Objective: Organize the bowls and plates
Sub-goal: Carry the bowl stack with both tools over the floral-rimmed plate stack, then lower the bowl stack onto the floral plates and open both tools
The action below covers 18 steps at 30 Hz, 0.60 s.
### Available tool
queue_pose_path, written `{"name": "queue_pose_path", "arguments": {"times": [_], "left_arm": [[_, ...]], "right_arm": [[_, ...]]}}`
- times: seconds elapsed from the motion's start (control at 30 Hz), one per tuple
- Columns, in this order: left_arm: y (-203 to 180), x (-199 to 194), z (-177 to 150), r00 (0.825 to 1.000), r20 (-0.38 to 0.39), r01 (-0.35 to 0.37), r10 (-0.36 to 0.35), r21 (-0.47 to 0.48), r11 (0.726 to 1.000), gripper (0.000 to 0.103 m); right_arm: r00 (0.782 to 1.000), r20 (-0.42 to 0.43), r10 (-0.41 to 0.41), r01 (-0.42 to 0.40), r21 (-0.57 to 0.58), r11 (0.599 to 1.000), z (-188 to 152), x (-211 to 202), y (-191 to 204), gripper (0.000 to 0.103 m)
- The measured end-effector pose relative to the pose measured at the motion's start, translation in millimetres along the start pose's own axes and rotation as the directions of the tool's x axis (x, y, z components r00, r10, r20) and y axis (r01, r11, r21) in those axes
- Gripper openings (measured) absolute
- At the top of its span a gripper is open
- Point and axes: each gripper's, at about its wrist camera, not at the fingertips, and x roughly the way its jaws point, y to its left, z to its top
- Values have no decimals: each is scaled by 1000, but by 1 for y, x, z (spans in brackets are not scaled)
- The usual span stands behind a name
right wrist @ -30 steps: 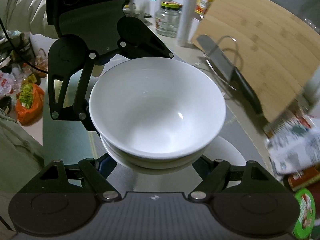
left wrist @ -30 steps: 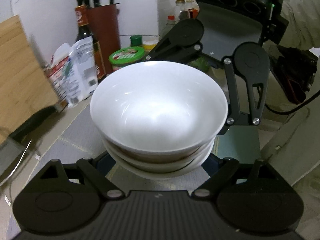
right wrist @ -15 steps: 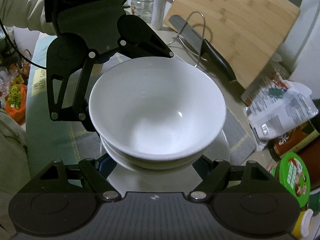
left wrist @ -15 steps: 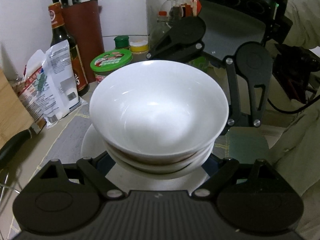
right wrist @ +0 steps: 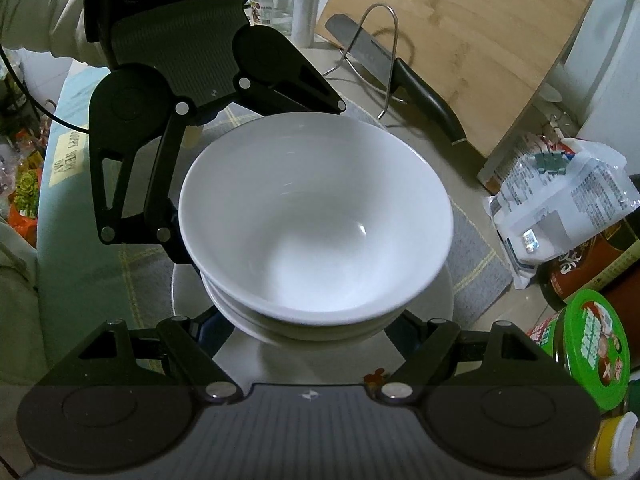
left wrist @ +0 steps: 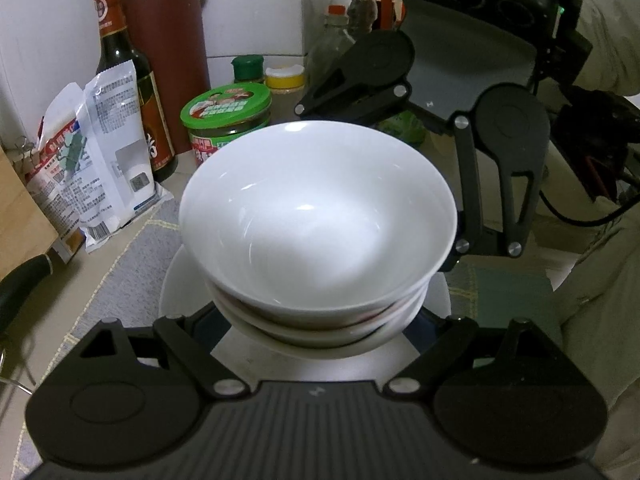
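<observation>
White nested ceramic bowls (left wrist: 318, 216) gripped between left gripper (left wrist: 316, 332) and right gripper (right wrist: 316, 332) jaws above white plate (right wrist: 432, 308); release pending

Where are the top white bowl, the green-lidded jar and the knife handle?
top white bowl (left wrist: 320, 216), left wrist view, inner wall.
green-lidded jar (left wrist: 226, 106), left wrist view, lid top.
knife handle (right wrist: 430, 104), right wrist view, mid-handle.

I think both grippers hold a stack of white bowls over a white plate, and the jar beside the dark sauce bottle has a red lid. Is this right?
Not quite: the jar's lid is green, as the left wrist view shows. The rest stands: the left gripper and right gripper hold the stack of white bowls over the white plate, and the jar stands beside the dark sauce bottle.
</observation>
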Motion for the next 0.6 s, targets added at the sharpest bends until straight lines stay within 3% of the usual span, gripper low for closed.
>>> {"name": "queue_pose_path", "arguments": {"times": [0.6], "left_arm": [[3, 7, 0, 1000, -16, -3, 3, -11, 1000, 89]], "right_arm": [[1000, -15, -9, 9, 1, 1000, -3, 7, -1, 85]]}}
